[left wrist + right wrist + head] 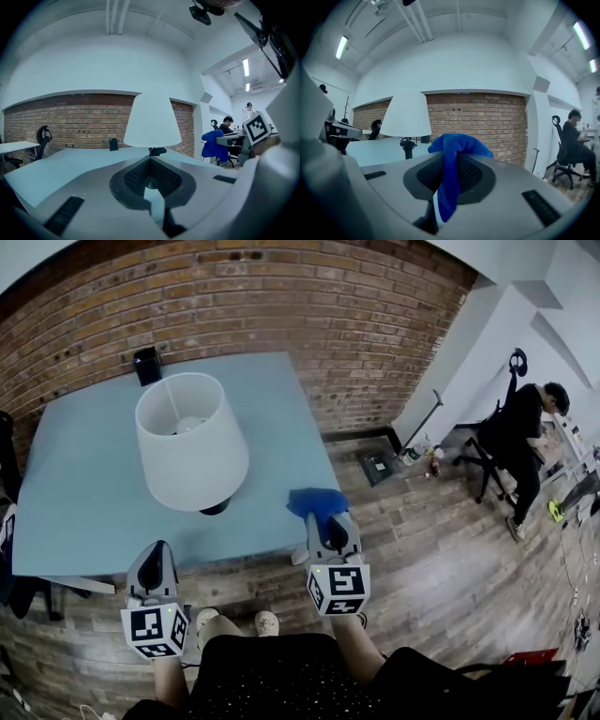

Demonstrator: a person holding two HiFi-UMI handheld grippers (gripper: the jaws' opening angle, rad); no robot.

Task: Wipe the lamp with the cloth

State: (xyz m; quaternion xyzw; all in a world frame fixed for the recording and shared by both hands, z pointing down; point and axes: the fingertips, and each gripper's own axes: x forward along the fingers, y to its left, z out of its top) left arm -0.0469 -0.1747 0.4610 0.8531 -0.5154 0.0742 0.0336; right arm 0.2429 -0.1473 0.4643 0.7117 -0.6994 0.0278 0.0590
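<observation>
Left gripper (157, 551): jaws pressed together, nothing between them; held short of table (75, 493) near edge. Lamp (192, 442): upright on table, ahead of left gripper and slightly to its right; ahead and well left of right gripper; no contact with either tool.

Right gripper (330, 523): jaws pinching blue cloth (314, 502), which bunches over the tips and hangs down between the pads.

Step judged: approach, cloth in hand, wiping not yet begun.

Next move calls for: carrying right gripper forward and left, laying cloth against shade lightly. Risk judged: lamp may tip or slide; left gripper free to steady it.
</observation>
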